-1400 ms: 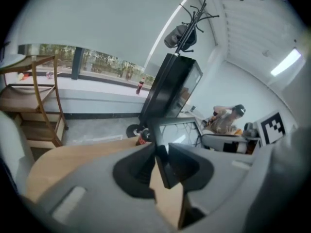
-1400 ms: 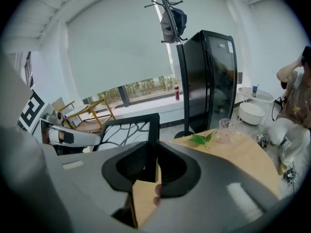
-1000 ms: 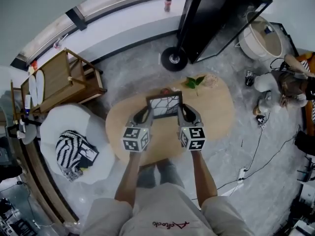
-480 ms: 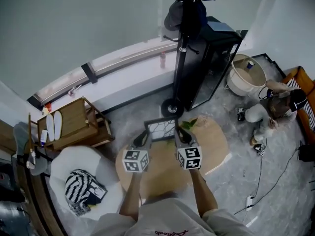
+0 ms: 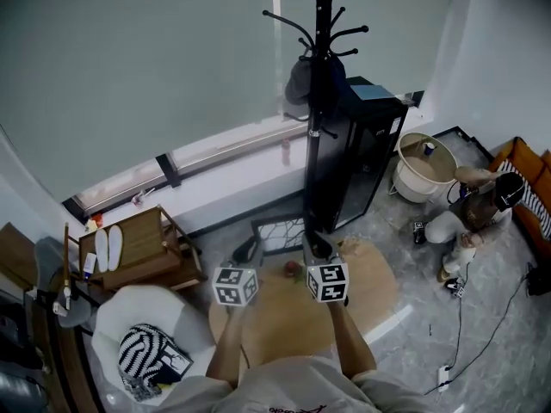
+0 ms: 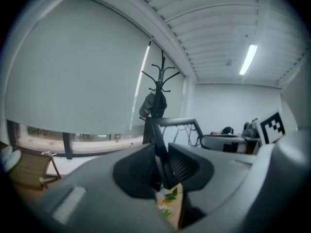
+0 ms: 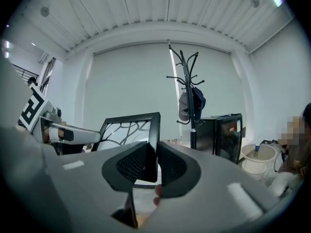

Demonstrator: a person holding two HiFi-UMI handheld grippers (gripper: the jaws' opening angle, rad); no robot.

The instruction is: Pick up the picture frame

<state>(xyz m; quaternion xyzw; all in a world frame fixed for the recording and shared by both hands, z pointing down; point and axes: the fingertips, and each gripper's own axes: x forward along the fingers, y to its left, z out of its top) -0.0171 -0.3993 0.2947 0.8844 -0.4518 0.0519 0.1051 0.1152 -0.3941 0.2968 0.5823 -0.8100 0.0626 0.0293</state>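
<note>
The picture frame (image 5: 280,234) is black-edged with a pale branching pattern. It hangs in the air above the round wooden table (image 5: 362,284), gripped at both sides. My left gripper (image 5: 250,249) is shut on its left edge, and my right gripper (image 5: 317,245) is shut on its right edge. In the left gripper view the frame (image 6: 171,124) rises edge-on from between the pads of the left gripper (image 6: 162,171). The right gripper view has the frame (image 7: 127,129) standing between the pads of the right gripper (image 7: 151,165), with its patterned face toward the left.
A black coat stand (image 5: 319,110) with a hung cap and a dark cabinet (image 5: 362,149) stand just beyond the frame. A wooden rack (image 5: 133,248) and a white seat (image 5: 142,329) with a striped cushion are at the left. A person (image 5: 478,200) sits at the right by a round tub (image 5: 419,166).
Both grippers have lifted the frame well up off the table. The view has tilted up from the floor toward the window blind and coat stand.
</note>
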